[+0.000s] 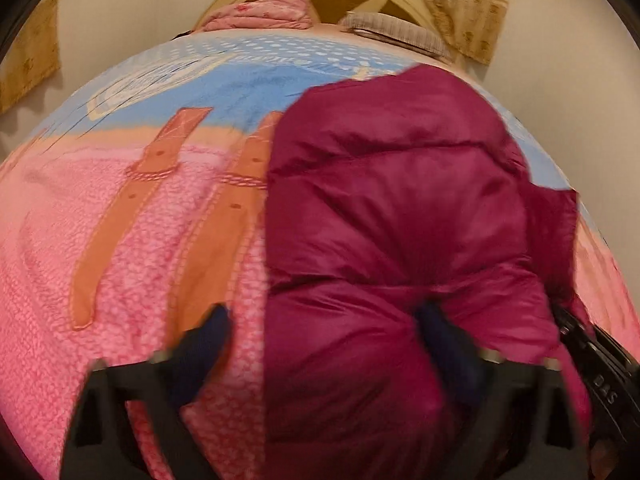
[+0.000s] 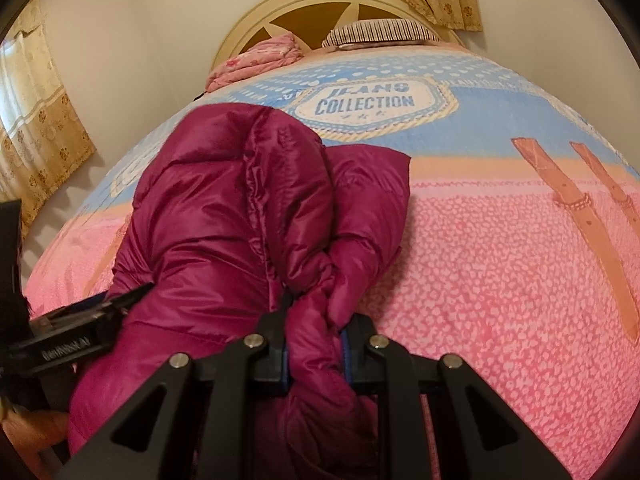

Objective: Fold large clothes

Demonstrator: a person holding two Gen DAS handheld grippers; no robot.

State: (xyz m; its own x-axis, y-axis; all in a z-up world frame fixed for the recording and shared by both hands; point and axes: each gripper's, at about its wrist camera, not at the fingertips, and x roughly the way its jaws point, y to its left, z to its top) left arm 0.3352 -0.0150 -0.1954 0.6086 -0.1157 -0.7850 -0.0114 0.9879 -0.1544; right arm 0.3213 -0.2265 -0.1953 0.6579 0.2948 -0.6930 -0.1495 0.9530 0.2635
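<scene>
A magenta puffer jacket [image 2: 224, 216] is laid bunched on the bed cover [image 2: 500, 264], over the pink printed area with its far end reaching the blue band near the "JEANS COLLECTION" label [image 2: 366, 100]. The right gripper [image 2: 316, 332] is seen clamped narrow on a gathered fold of the jacket at its near edge; fabric is pinched between both pads. The left gripper [image 1: 324, 332] is seen spread wide at the jacket's near left edge: one finger [image 1: 434, 328] is pressed into the quilting, the other finger [image 1: 212, 328] is over the cover beside the jacket, nothing gripped. Left-wrist view is motion-blurred. A pink folded blanket [image 2: 256, 60] and a striped pillow [image 2: 380, 32] are seen at the headboard [image 2: 304, 4], well apart from the jacket.
</scene>
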